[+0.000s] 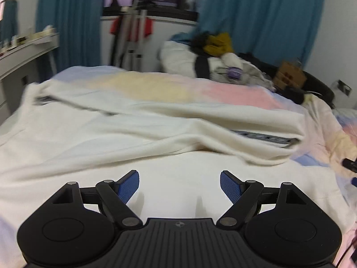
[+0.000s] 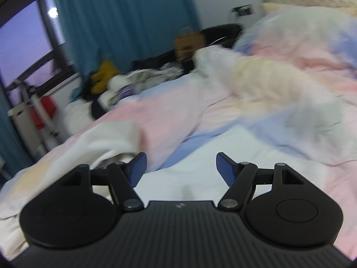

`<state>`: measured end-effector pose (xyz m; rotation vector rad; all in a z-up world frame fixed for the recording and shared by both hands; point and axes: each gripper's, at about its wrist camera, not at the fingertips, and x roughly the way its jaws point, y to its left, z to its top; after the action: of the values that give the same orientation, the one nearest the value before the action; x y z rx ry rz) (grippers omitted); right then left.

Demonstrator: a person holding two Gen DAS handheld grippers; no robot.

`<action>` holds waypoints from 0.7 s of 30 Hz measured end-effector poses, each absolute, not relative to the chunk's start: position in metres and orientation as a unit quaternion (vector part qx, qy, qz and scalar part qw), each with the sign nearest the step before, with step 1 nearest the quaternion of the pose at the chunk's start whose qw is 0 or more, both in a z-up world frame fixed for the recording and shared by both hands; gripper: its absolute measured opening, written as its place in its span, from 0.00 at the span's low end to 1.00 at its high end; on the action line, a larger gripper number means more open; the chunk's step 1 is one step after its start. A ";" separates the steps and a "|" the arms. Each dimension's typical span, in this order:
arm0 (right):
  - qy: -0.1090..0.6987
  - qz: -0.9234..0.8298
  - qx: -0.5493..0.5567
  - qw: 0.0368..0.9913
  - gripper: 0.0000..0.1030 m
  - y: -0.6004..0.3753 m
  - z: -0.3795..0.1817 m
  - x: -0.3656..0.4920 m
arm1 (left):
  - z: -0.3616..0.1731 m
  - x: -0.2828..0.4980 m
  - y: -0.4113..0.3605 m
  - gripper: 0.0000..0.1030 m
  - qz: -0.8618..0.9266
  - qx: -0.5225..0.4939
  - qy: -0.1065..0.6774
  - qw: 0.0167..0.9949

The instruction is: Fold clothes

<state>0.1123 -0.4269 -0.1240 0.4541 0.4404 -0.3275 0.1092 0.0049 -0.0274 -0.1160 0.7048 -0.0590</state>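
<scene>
A cream-white garment [image 1: 138, 129] with a dark printed band lies spread and partly folded over on the bed, filling the middle of the left wrist view. My left gripper [image 1: 179, 179] is open and empty, just above the garment's near part. In the right wrist view a part of the same garment [image 2: 111, 134] lies at the left, just beyond my left finger. My right gripper [image 2: 181, 163] is open and empty above the pastel bedsheet [image 2: 200, 120]. Both views are blurred.
A pile of other clothes [image 1: 218, 53], with yellow and black items, sits at the far side of the bed. A rumpled pastel duvet [image 2: 290, 51] lies at the right. A brown paper bag [image 1: 290, 76], teal curtains [image 1: 263, 11], and a white shelf [image 1: 24, 47] surround the bed.
</scene>
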 end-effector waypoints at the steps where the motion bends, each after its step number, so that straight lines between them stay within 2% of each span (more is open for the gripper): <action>1: 0.216 -0.153 0.218 0.940 0.69 -0.425 -0.122 0.114 | -0.028 0.117 -0.008 0.79 -0.039 -0.053 0.345 0.936; 8: 0.205 -0.141 0.207 0.946 0.69 -0.415 -0.123 0.127 | -0.047 0.173 -0.104 0.79 -0.108 -0.011 0.337 0.935; 14: 0.209 -0.154 0.227 0.939 0.69 -0.421 -0.138 0.152 | -0.090 0.242 -0.179 0.79 -0.153 0.036 0.324 0.933; 18: 0.187 -0.156 0.269 0.932 0.69 -0.426 -0.143 0.153 | -0.115 0.279 -0.217 0.85 -0.191 0.043 0.306 0.932; 21: 0.167 -0.165 0.270 0.934 0.70 -0.429 -0.141 0.150 | -0.134 0.306 -0.241 0.86 -0.211 0.031 0.306 0.928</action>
<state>0.1503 -0.4288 -0.1412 0.5522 0.3419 -0.3379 0.3060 -0.2406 -0.1344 0.0642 0.6280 -0.4333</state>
